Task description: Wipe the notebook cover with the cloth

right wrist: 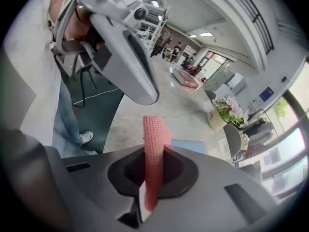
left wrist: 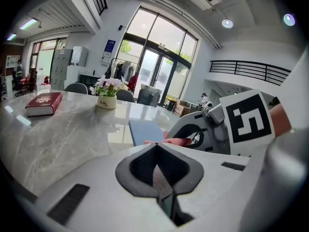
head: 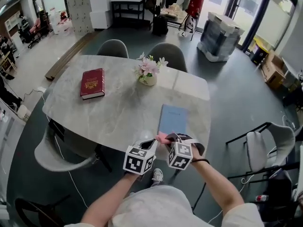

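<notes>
A light blue notebook point(head: 173, 118) lies flat on the marble table point(head: 118, 112) near its front edge, also seen as the notebook point(left wrist: 145, 129) in the left gripper view. My right gripper point(head: 171, 138) is shut on a pink knitted cloth point(right wrist: 153, 149), which sticks up between its jaws just before the notebook's near edge. The cloth point(head: 162, 137) hangs between the two grippers. My left gripper point(head: 151, 144) is close beside it on the left with its jaws shut; its tip point(left wrist: 155, 146) stops short of the cloth point(left wrist: 175, 141) and holds nothing.
A red book point(head: 93, 83) lies at the table's far left. A small pot of flowers point(head: 148, 72) stands behind the notebook. Grey chairs sit at the far side and at the left, and a white chair point(head: 265, 143) is to the right.
</notes>
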A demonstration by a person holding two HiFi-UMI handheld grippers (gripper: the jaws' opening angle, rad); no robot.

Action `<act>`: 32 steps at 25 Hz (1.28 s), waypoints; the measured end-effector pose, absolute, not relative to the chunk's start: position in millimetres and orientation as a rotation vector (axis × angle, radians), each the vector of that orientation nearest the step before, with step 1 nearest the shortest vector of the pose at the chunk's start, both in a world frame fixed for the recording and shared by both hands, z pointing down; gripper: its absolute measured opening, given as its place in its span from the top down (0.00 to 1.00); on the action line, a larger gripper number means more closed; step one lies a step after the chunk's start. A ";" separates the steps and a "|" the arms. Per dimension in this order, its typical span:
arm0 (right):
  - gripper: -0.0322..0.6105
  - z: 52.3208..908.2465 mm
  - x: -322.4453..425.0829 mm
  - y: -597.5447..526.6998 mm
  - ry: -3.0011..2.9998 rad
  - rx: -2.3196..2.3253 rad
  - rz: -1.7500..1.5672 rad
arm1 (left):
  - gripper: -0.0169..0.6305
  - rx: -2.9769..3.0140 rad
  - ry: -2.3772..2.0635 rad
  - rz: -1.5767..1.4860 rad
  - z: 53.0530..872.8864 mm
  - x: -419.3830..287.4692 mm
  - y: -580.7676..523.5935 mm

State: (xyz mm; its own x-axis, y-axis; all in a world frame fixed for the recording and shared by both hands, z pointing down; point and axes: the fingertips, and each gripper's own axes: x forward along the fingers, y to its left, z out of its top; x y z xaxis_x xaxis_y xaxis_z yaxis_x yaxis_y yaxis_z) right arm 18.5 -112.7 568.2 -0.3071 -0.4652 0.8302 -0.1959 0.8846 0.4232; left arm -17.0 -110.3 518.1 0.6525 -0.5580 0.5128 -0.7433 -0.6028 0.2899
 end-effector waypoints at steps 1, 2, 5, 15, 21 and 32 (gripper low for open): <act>0.93 562.2 21.3 -111.4 -1.912 0.536 -0.260 | 0.96 2.400 -1.008 0.517 515.9 -15.7 -109.2; 0.93 556.1 24.0 -110.3 -1.931 0.581 -0.231 | 0.96 2.410 -1.000 0.521 514.0 -14.5 -108.1; 0.93 537.1 32.1 -107.8 -1.981 0.715 -0.151 | 0.96 2.434 -0.976 0.532 509.2 -12.0 -105.8; 0.93 463.6 59.0 -91.0 -2.168 1.172 0.060 | 0.96 2.534 -0.941 0.501 471.0 5.0 -93.8; 0.93 432.0 79.6 -71.3 -2.312 1.430 0.314 | 0.96 2.620 -0.919 0.490 448.0 21.0 -79.2; 0.93 416.6 90.4 -47.2 -2.303 1.597 0.331 | 0.96 2.685 -0.876 0.460 425.5 30.1 -56.4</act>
State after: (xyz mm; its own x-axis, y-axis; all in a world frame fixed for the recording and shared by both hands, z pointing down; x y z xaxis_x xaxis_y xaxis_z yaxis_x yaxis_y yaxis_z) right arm 90.4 -47.2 416.6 -0.3249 -0.8633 0.3862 -0.9372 0.3488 -0.0087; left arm 30.1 -56.4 425.5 0.7655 -0.5188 0.3805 -0.6076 -0.7775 0.1624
